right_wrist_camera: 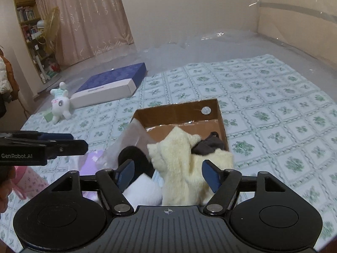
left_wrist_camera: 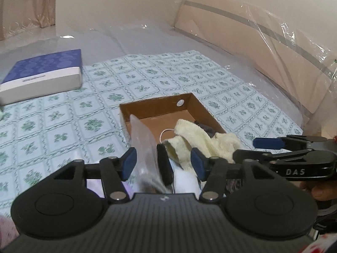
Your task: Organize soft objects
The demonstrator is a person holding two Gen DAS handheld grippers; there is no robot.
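Left gripper (left_wrist_camera: 163, 162) hangs released over a clear plastic bag (left_wrist_camera: 143, 147); right gripper (right_wrist_camera: 167, 174) is released too, the cream fleece cloth (right_wrist_camera: 185, 168) loose between its pads. Light and floppy, that cloth drapes over the cardboard box (right_wrist_camera: 179, 111) rim at 6 o'clock; pinching a thick fold looks safest. At 10 o'clock on the bed's floral sheet (right_wrist_camera: 273, 109) sit 1 plush toy (right_wrist_camera: 60, 105) and 1 blue box (right_wrist_camera: 111, 84).

Cream fluffy towel (right_wrist_camera: 185, 168) draped over cardboard box (right_wrist_camera: 179, 110) near edge, crumpled
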